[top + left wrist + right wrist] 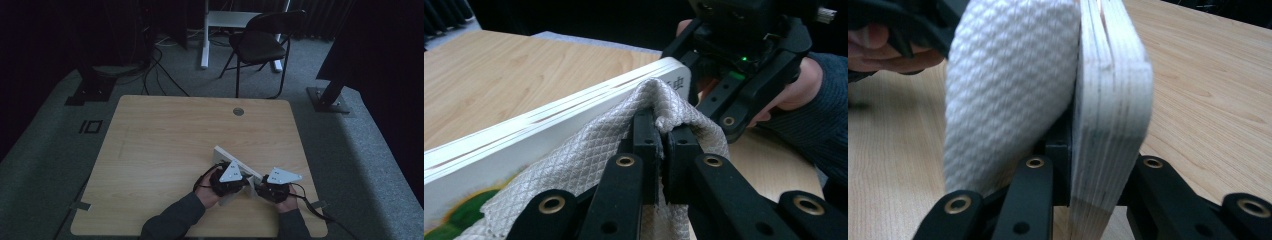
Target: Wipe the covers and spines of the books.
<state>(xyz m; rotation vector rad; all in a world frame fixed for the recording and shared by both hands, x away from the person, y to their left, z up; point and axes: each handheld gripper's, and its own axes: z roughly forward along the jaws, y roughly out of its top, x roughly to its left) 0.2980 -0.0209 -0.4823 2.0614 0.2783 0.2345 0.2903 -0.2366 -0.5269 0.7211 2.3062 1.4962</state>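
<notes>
A pale wood-grain bench (165,150) with rounded corners stands on grey carpet (50,145). A round cable hole (238,111) sits near its far edge, well beyond the left claw (248,181) and right claw (256,189), which hold a white board (225,152) and cloth (229,197) near its front.

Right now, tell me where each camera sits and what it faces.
High view: above the person's side, facing forward and down on the table; forearms, both hands show.
Left gripper view: rides the left gripper, jaws pinching the cloth against the board book; the other hand beyond.
Right gripper view: rides the right gripper, jaws clamping the book's edge.
Both gripper views share cloth and book.
</notes>
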